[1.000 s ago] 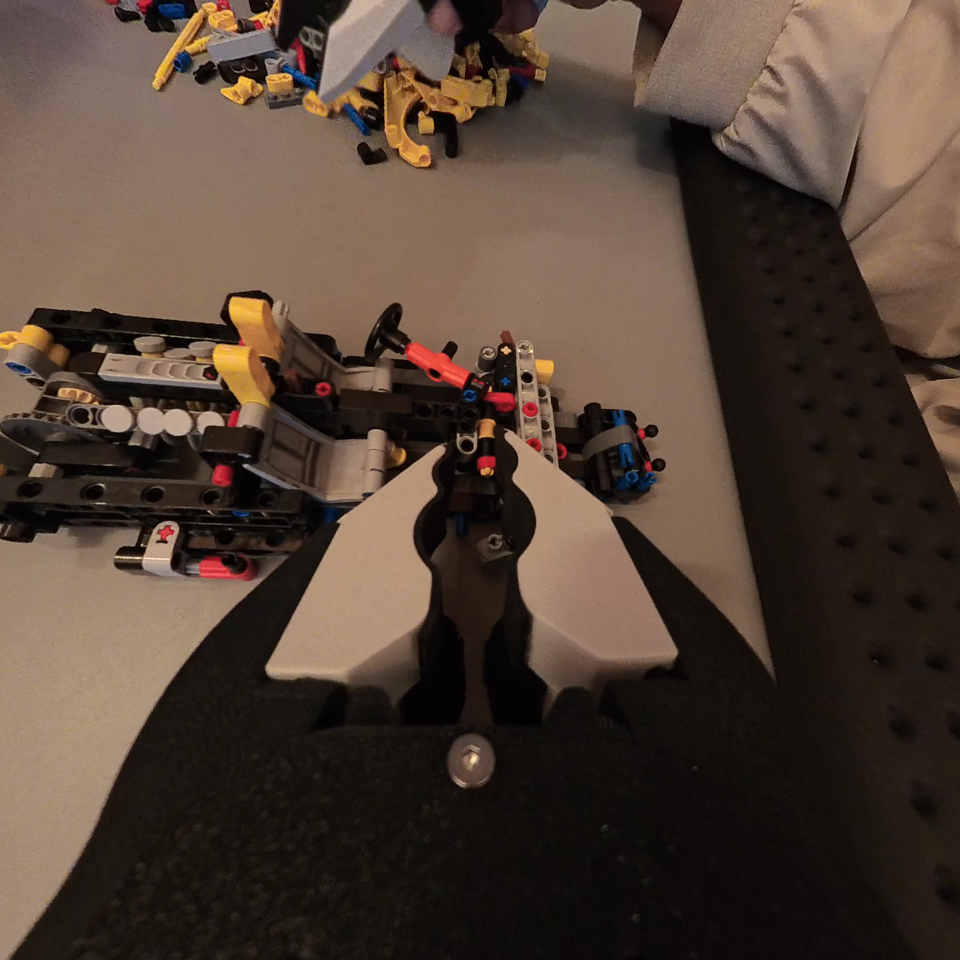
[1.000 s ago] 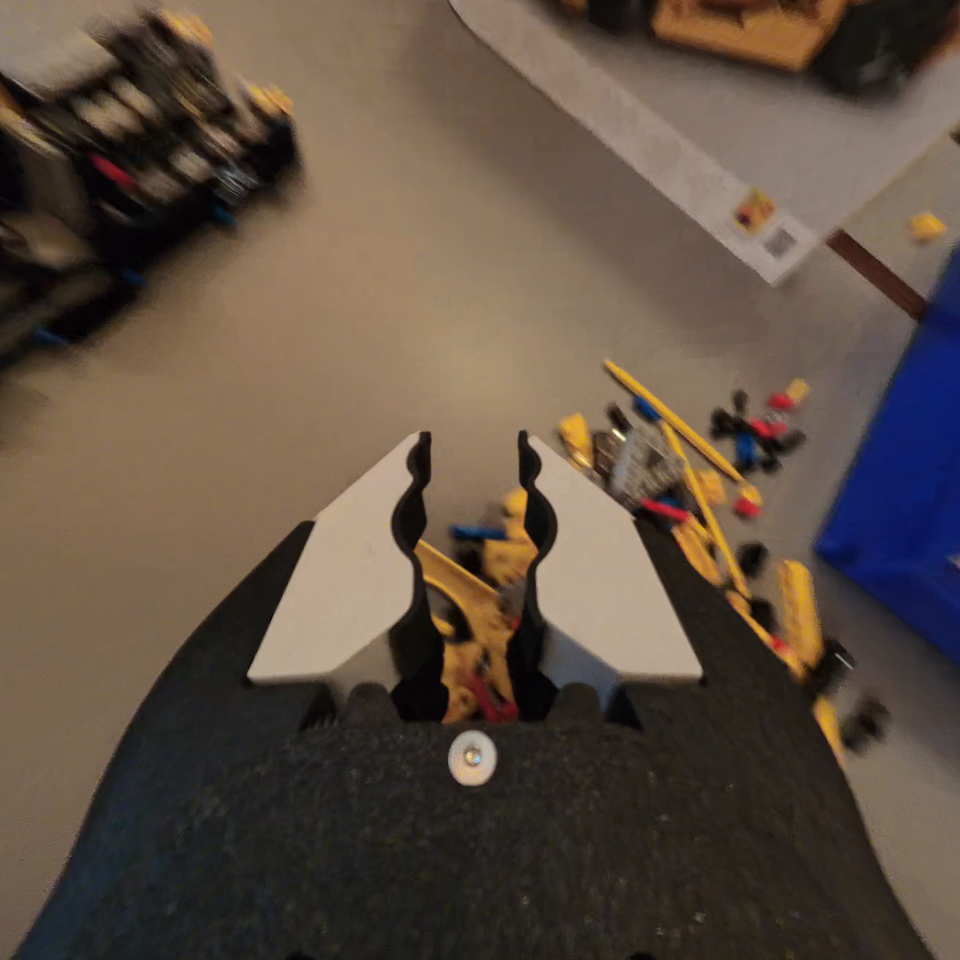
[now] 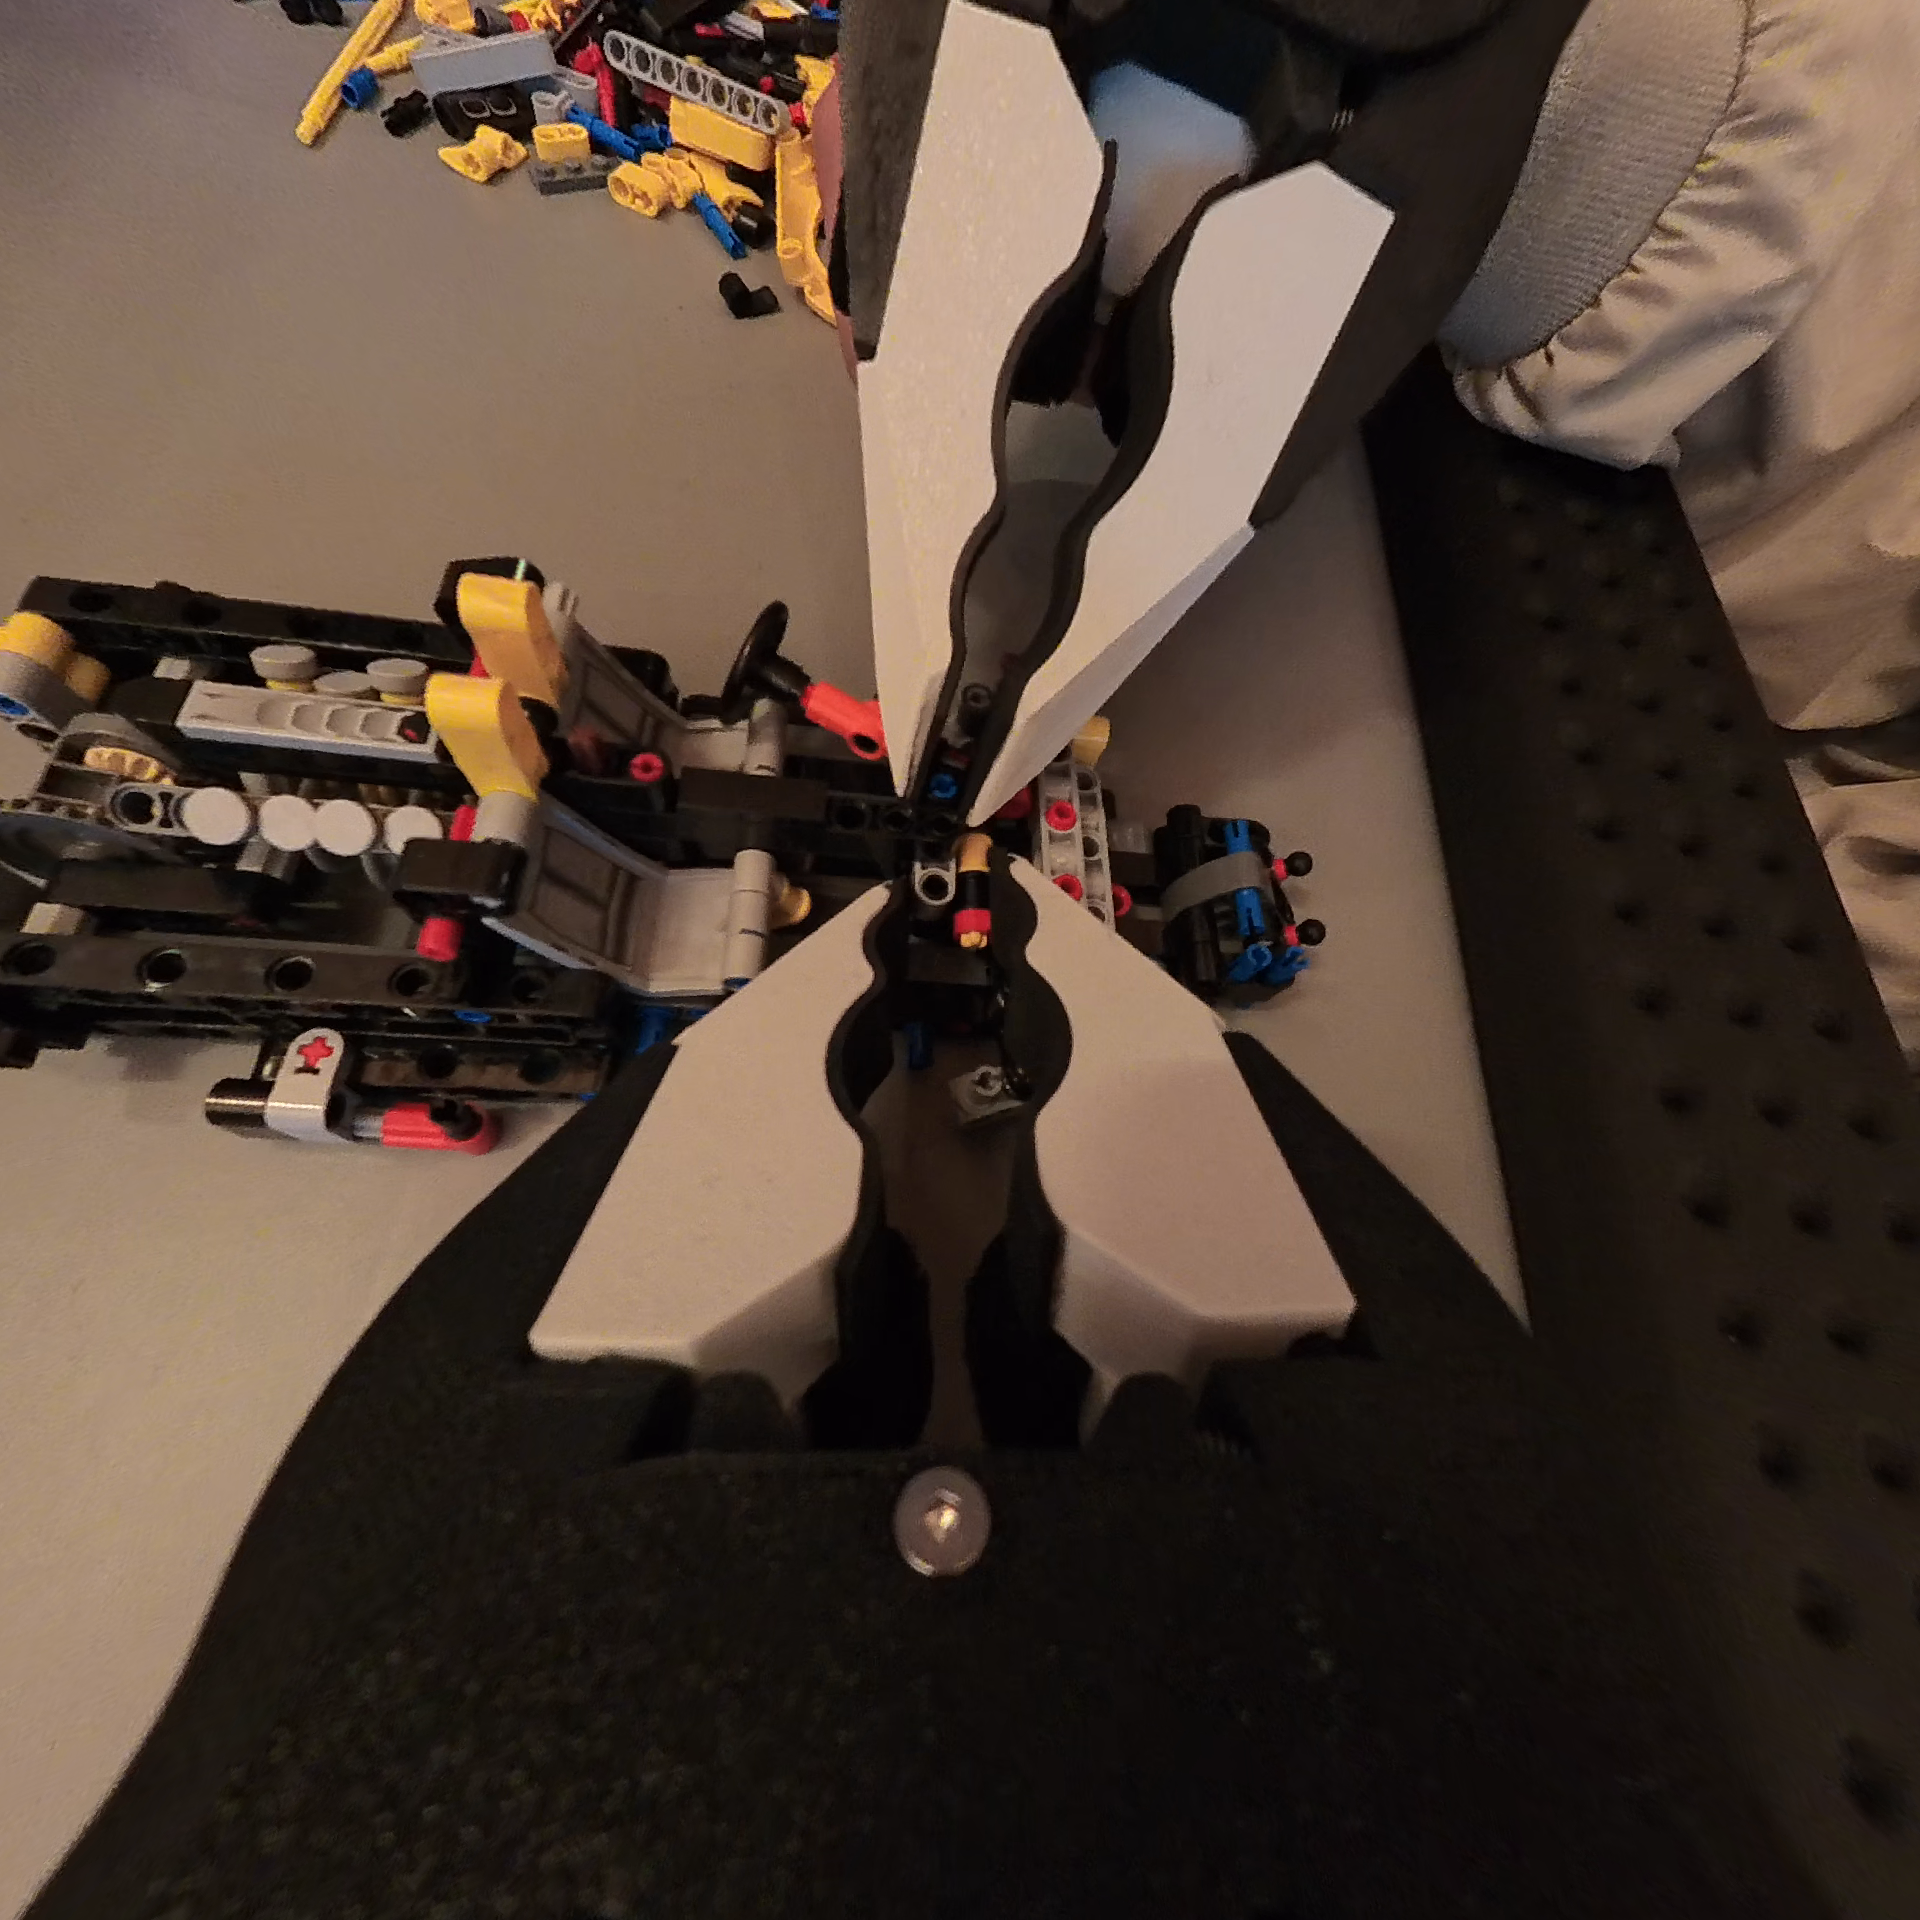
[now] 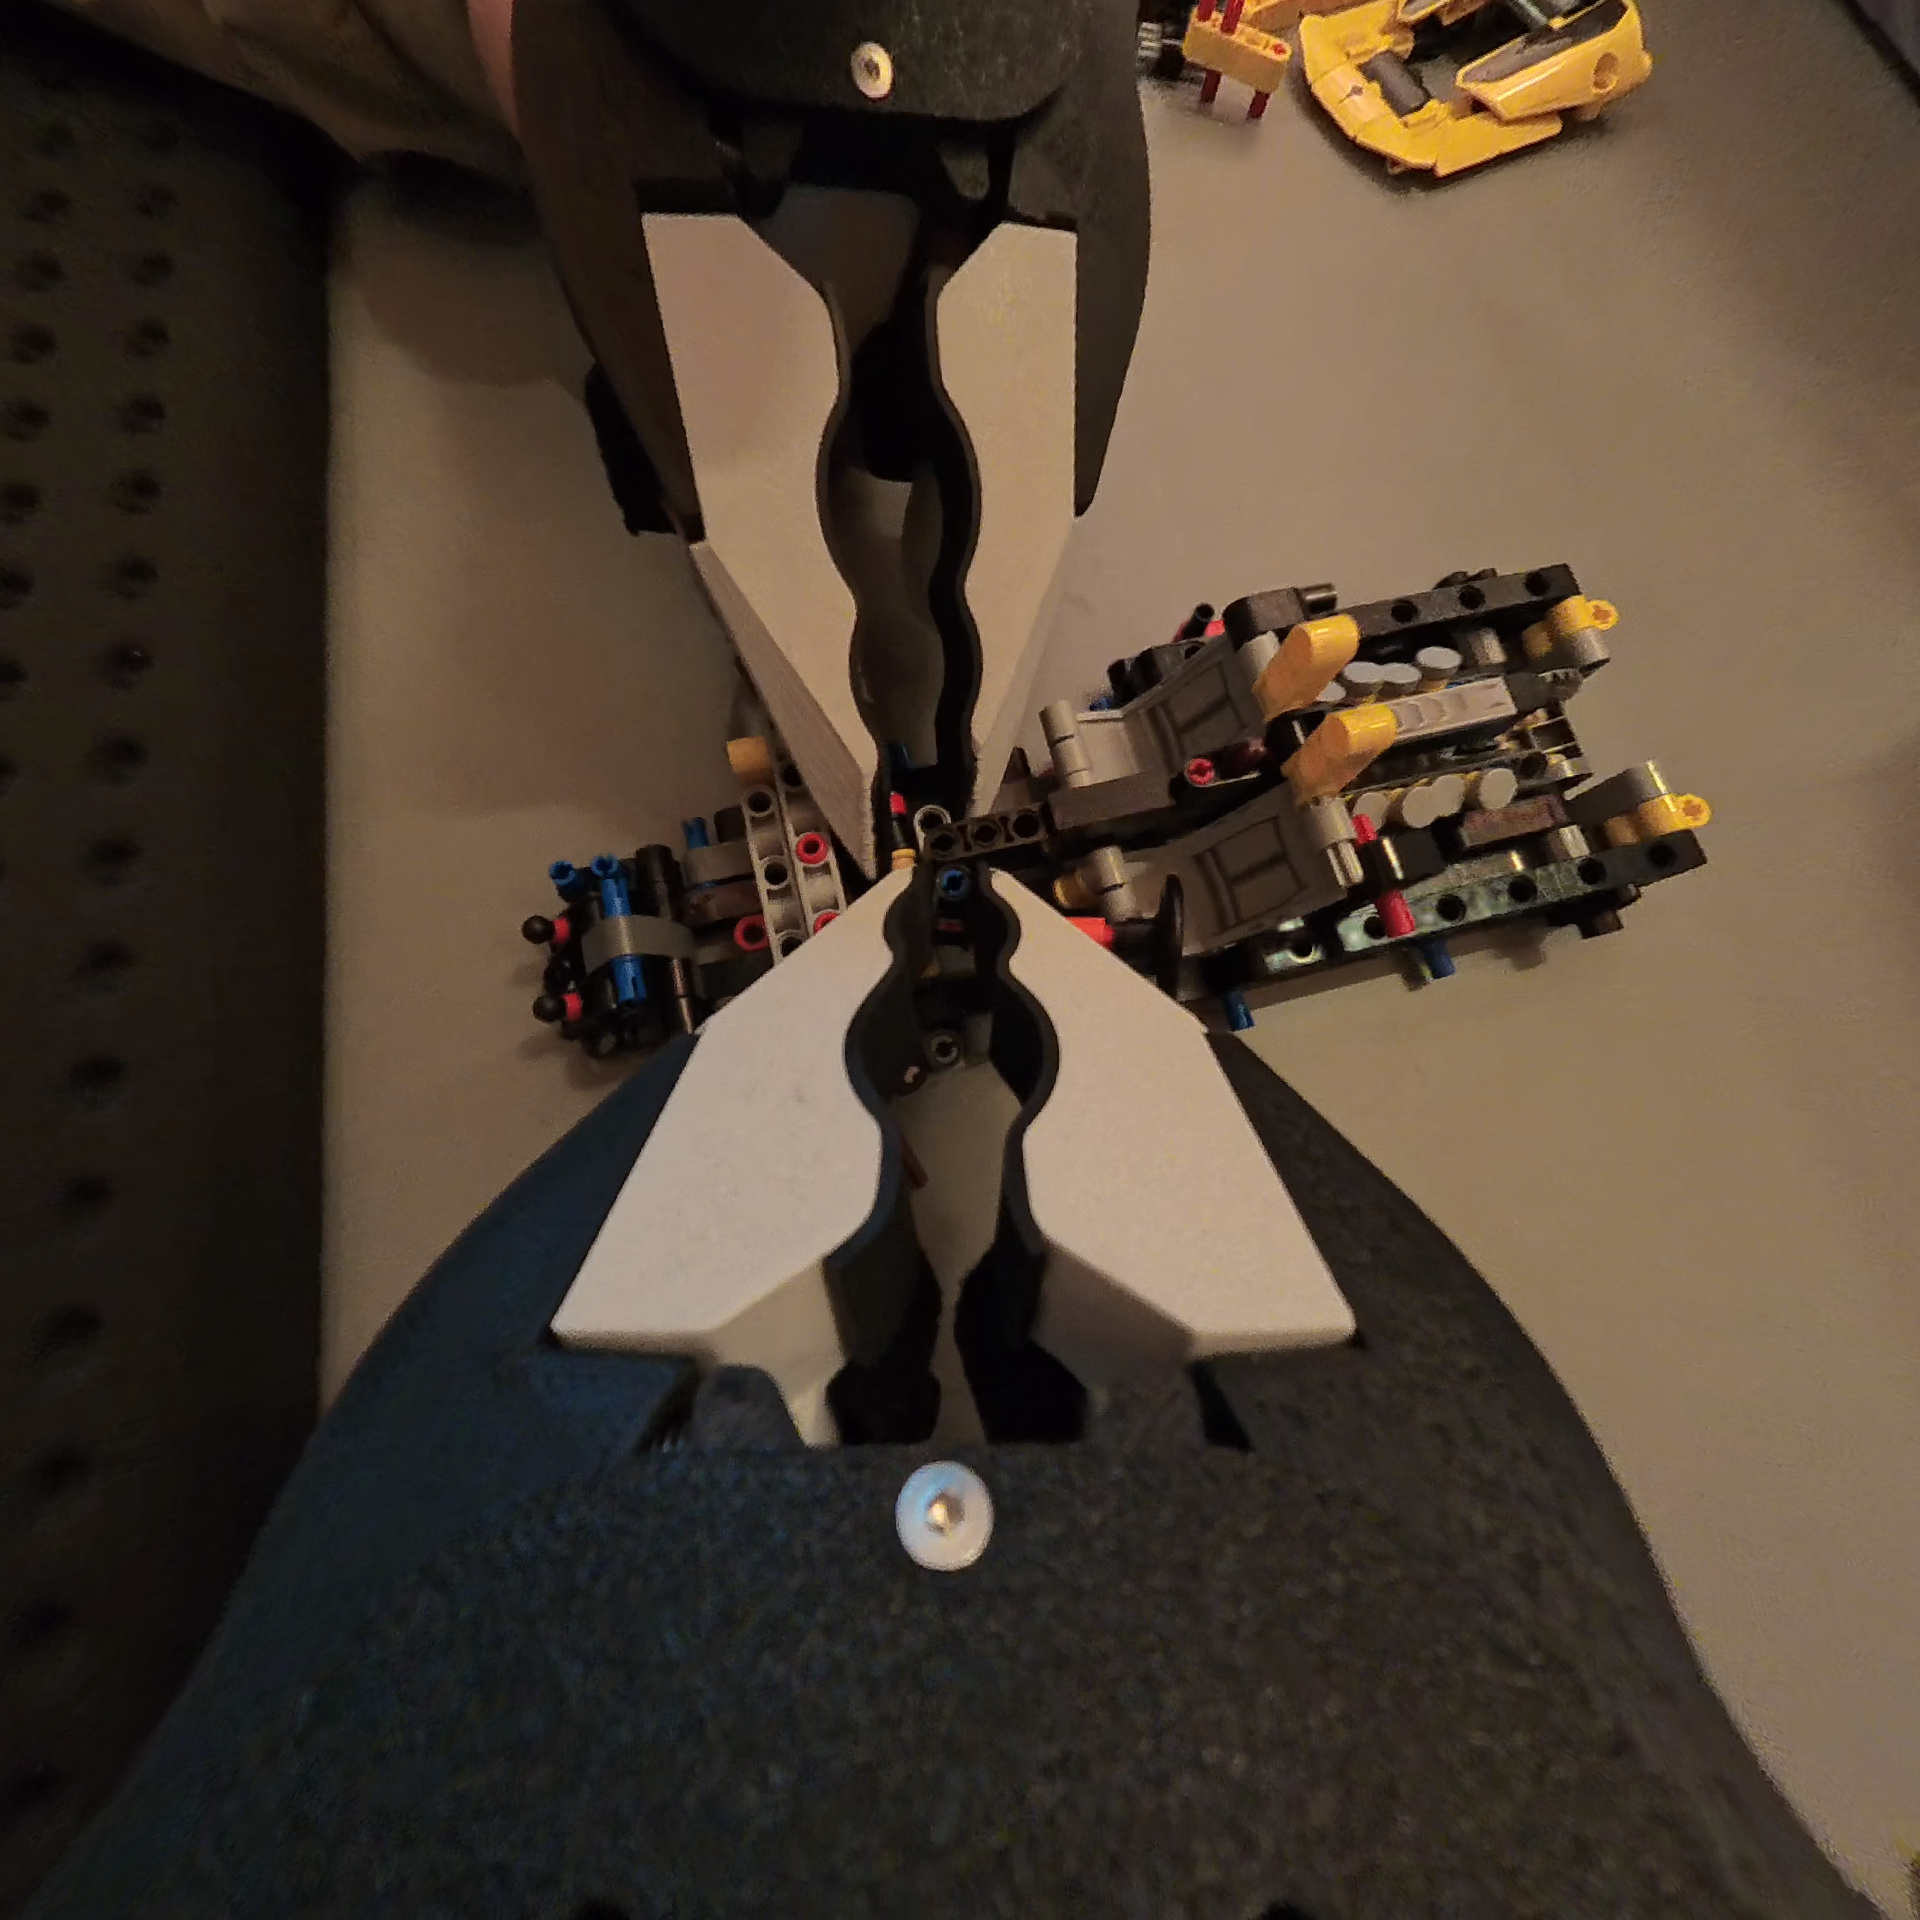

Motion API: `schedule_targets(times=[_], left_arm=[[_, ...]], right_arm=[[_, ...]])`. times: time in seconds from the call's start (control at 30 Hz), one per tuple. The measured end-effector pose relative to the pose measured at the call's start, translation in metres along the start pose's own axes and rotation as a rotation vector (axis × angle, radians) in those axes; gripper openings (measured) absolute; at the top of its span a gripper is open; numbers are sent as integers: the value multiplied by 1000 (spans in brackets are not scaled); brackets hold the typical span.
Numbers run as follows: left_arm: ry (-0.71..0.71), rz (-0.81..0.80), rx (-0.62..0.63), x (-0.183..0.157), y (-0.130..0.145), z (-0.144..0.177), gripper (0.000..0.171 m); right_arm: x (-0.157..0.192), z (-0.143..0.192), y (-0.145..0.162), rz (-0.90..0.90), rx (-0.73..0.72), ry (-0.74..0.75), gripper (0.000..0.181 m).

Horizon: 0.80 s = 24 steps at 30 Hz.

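A half-built brick chassis [image 3: 436, 862] lies flat on the grey table [image 3: 436, 416]: long black holed beams, grey seat panels, yellow curved pieces, a row of pale round studs, a black steering wheel [image 3: 758, 655], and red and blue pins. At its narrow front end the left gripper [image 3: 951, 894] is closed to a narrow gap on a small upright part there. The right gripper [image 4: 951, 883] faces it, jaws nearly closed over the same spot. Loose bricks [image 3: 623, 125] lie beyond.
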<state>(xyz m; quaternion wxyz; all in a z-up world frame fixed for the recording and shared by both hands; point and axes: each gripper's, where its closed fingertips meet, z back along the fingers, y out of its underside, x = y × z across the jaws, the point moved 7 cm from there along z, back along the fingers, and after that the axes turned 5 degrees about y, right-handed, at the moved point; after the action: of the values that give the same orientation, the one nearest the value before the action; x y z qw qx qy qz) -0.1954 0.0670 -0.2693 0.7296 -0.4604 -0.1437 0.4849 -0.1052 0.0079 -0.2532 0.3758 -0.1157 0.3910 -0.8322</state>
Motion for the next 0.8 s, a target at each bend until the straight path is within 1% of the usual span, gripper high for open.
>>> schedule_targets(times=[0.1, 0.13, 0.17, 0.2, 0.23, 0.27, 0.3, 0.33, 0.37, 0.4, 0.47, 0.5, 0.53, 0.57, 0.63, 0.67, 0.73, 0.8], left_arm=[[5, -2, -4, 0, 0, 0, 16], [8, 1, -3, 0, 0, 0, 16], [7, 5, 3, 0, 1, 0, 15], [4, 4, 4, 0, 1, 0, 15], [-2, -4, 4, 0, 0, 0, 16], [-7, -9, 4, -1, 0, 0, 15], [-5, -7, 3, 0, 0, 0, 15], [2, 1, 2, 0, 0, 0, 15], [10, 11, 0, 1, 0, 0, 15], [12, 21, -3, 1, 0, 0, 15], [9, 48, -14, 3, 1, 3, 15], [17, 71, -25, 5, 1, 6, 15], [24, 96, -69, 6, 0, 11, 20], [40, 125, -159, 7, -3, 20, 27], [77, 228, -331, 13, -11, 38, 26], [105, 286, -387, 17, -13, 44, 26], [207, 368, -471, 18, -17, 49, 26], [298, 394, -520, 15, -20, 50, 26]], right_arm=[[0, 1, -1, 1, -11, -2, 5], [-1, 3, -3, -23, -50, -20, 5], [-4, 22, -19, -101, -254, -63, 5], [-15, 51, -35, -157, -427, -62, 5], [-28, 71, -37, -128, -444, 66, 5], [-38, 79, -30, -94, -383, 171, 5], [-40, 84, -29, -140, -444, 136, 5], [-39, 85, -29, -196, -500, 60, 5], [-39, 79, -26, -210, -482, 52, 5], [-38, 69, -21, -160, -429, 105, 5], [-26, 49, -18, 33, -331, 205, 6], [-22, 40, -18, 145, -274, 281, 6], [-18, 34, -17, 248, -227, 359, 6], [-15, 31, -17, 329, -203, 417, 6], [-8, 30, -22, 428, -206, 486, 6], [-3, 31, -25, 454, -222, 494, 6], [8, 29, -33, 504, -255, 490, 6], [19, 25, -39, 575, -265, 500, 6]])
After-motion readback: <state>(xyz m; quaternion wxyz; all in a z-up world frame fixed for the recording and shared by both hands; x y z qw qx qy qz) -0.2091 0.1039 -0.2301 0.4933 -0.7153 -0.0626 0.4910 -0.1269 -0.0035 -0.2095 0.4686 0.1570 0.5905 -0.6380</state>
